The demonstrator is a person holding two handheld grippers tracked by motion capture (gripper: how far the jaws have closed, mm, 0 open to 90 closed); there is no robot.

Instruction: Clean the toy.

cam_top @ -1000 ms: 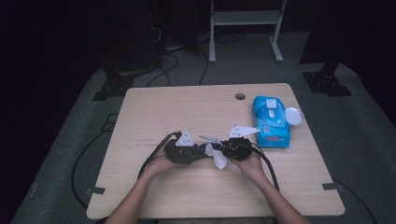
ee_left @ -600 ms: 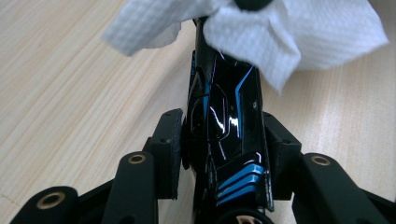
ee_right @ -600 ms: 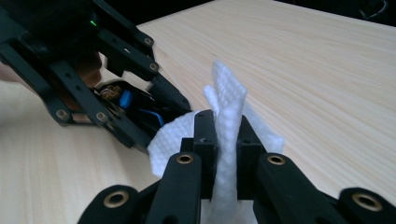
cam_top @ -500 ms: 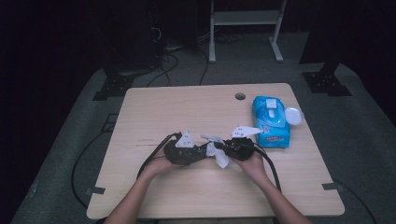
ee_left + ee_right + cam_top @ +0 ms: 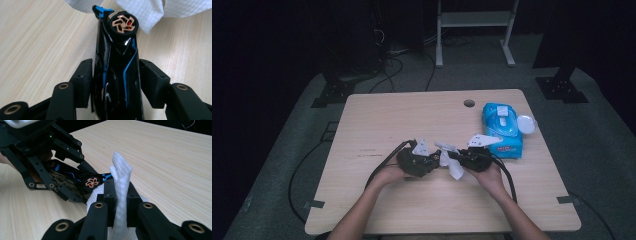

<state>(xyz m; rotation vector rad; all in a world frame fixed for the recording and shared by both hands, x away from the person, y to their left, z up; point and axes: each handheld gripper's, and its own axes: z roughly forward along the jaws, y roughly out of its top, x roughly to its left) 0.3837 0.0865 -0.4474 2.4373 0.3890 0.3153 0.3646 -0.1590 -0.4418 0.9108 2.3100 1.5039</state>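
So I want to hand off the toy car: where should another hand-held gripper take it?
Probably across the narrow black body of the toy car, just behind the orange-spoked wheel, closing on its flat flanks as the left hand-held gripper does. The nose touches the white wipe.

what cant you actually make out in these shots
- Rear of the black toy car: cut off by the bottom edge of the left gripper view, between the left gripper's jaws.
- Print on the blue wipes pack: too small in the high view.
- Full spread of the white wipe: the right gripper's jaws cover its lower part.
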